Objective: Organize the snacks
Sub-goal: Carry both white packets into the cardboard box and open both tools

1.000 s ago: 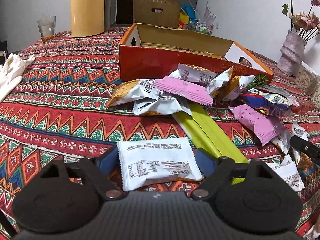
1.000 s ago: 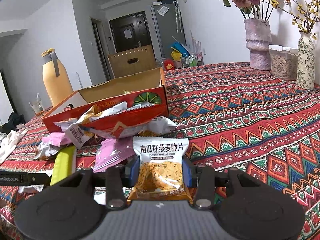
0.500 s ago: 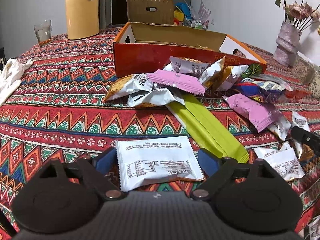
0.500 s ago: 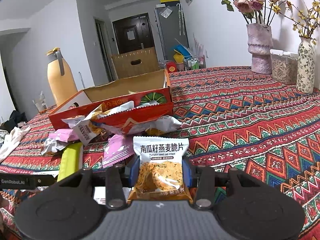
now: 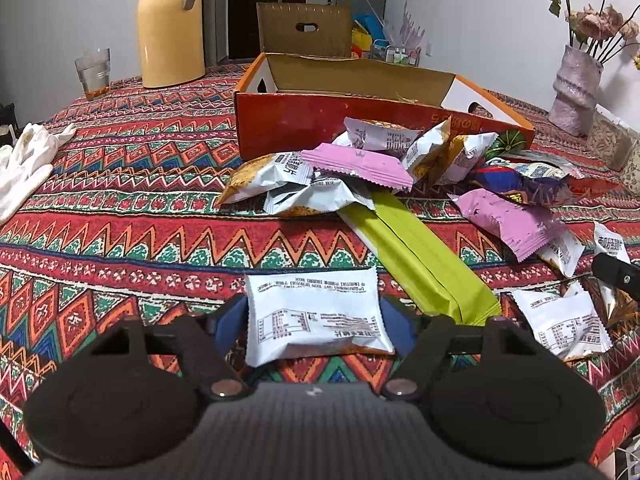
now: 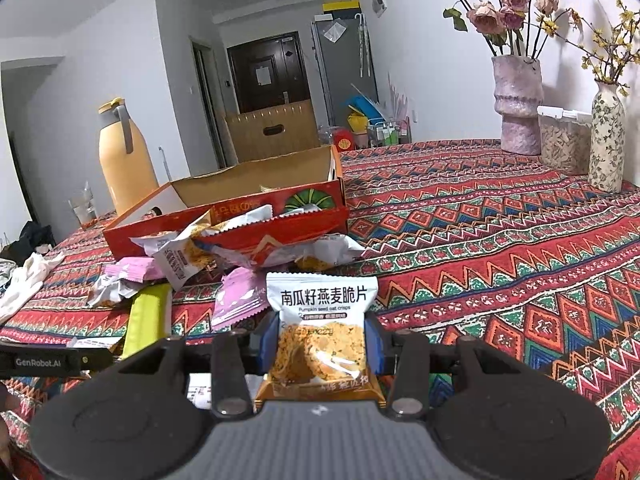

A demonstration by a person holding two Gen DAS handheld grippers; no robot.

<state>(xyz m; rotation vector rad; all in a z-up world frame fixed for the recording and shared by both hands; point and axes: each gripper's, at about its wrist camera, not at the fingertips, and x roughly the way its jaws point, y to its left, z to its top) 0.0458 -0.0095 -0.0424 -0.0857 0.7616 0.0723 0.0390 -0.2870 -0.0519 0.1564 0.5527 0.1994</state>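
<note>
Snacks: right gripper [image 6: 320, 340] grips crisps packet [image 6: 321, 332]; left gripper [image 5: 316, 316] closing round white packet [image 5: 316, 314] (tablecloth [image 5: 120, 200] leftward bare).

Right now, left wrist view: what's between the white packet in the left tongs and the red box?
Bare patterned tablecloth, then the snack pile against the red box; white packet.

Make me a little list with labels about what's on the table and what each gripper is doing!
left gripper: jaws closing around a white snack packet lying printed-back up
right gripper: shut on a white and orange pumpkin seed crisp packet
box: open red cardboard box, behind the snack pile
pile: pink flat packet, long green packet, more white packets
table cover: red zigzag patterned cloth
other things: yellow jug, drinking glass, pale pink vase of flowers
</note>
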